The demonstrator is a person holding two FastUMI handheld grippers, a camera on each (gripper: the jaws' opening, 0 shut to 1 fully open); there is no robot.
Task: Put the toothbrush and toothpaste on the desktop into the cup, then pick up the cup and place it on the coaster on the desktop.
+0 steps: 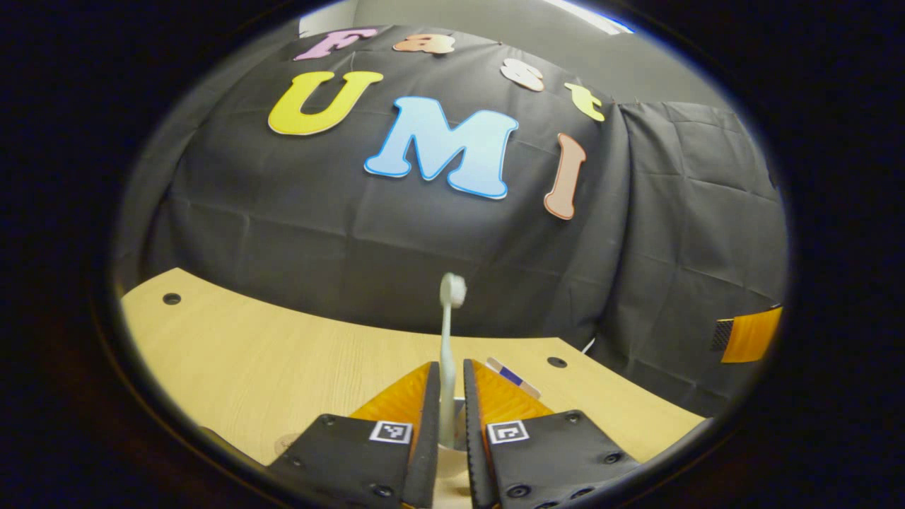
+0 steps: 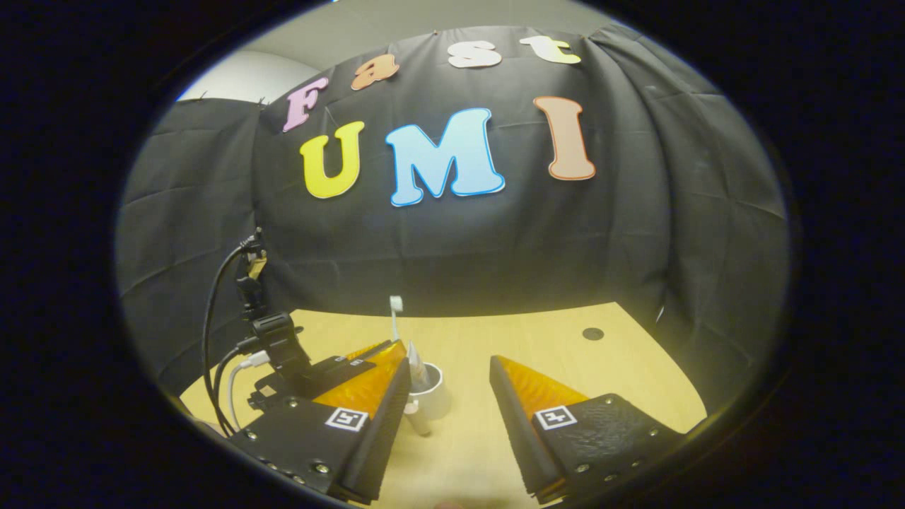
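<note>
While the left tool (image 1: 451, 396) clamps the upright toothbrush (image 1: 448, 339), the right tool (image 2: 449, 382) gapes wide — holding nothing.

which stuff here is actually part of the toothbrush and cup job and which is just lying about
Part of the job:
- toothbrush, upright in the shut left claw
- toothpaste, standing in the cup
- right claw, open near the cup

Just there:
- cables on the left claw
- round hole in the desktop
- black cloth wall
</note>
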